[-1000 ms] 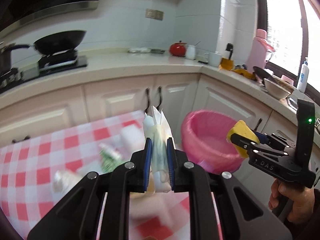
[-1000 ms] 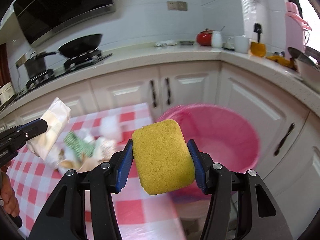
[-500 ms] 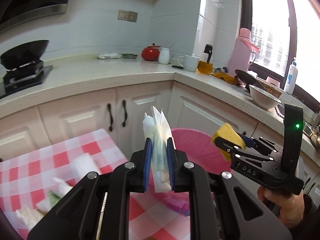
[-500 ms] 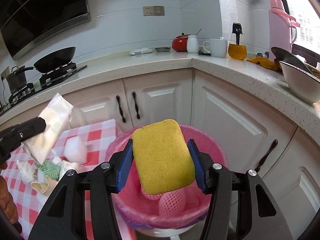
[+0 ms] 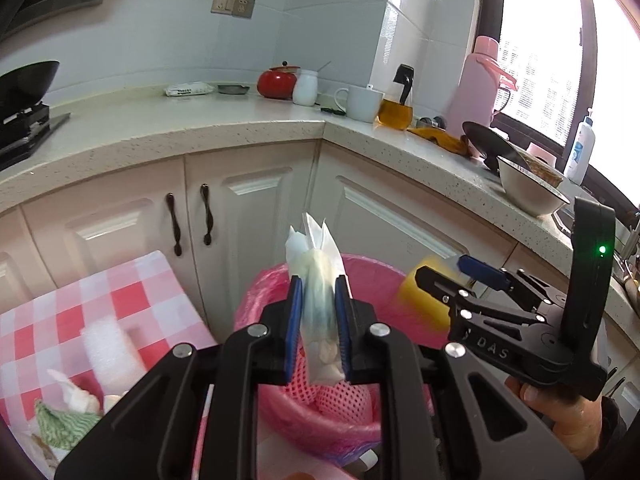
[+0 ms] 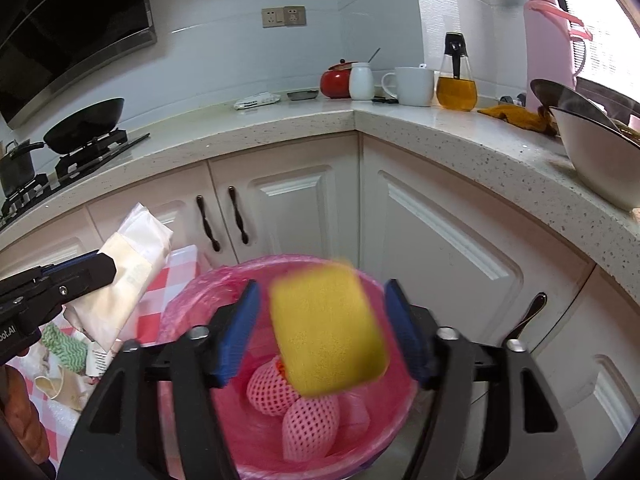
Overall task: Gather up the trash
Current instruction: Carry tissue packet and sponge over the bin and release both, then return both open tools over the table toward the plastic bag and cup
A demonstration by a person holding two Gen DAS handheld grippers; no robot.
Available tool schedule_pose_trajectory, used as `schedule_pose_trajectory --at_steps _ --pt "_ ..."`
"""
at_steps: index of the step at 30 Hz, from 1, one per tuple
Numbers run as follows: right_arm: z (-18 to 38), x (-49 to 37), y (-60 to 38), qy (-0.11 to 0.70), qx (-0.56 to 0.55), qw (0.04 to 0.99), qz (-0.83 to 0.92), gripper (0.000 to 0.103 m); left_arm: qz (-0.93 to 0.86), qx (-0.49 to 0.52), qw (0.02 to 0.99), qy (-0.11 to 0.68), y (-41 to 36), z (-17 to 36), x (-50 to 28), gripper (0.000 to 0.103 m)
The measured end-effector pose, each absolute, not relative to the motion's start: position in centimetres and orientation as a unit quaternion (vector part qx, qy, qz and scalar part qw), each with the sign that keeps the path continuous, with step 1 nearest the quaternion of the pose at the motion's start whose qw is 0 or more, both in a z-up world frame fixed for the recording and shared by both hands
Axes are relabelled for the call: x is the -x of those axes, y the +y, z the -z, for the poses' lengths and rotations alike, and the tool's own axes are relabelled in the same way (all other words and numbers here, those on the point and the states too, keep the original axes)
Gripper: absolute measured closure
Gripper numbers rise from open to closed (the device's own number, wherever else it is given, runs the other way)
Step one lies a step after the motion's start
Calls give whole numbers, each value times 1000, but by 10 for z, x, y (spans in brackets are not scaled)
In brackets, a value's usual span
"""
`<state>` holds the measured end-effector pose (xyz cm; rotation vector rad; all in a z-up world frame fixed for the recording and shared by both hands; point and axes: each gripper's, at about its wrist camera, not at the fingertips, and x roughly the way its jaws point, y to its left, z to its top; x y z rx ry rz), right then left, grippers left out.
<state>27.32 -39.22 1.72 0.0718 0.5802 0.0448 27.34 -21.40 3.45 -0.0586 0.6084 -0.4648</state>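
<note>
Right wrist view: right gripper (image 6: 320, 328) jaws opening, yellow rectangular sponge (image 6: 326, 330) loose between them, long axis upright, over pink-lined bin (image 6: 184, 304). Left gripper (image 5: 318, 320) clamps upright white plastic packet (image 5: 318, 304).

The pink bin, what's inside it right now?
Inside the pink bin lie pink foam fruit nets. The yellow sponge dropping above covers part of the inside, so anything beneath it is hidden.
</note>
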Motion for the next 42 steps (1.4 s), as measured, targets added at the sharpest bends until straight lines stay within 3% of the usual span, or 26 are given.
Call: schedule_pose_trajectory --at_steps 2,4,22,42 --pt "-17 -273 -396 286 -35 958 -16 30 228 32 925 303 -216 -32 -277 82" --pt "-17 -272 -401 284 -39 958 -13 29 225 34 925 306 -216 -30 -279 57" --pt "-22 -240 -387 266 -44 963 -29 18 186 51 937 290 -167 -28 -237 57" --pt "-27 -195 -296 274 -44 956 -95 18 53 66 961 264 -9 -34 -153 54"
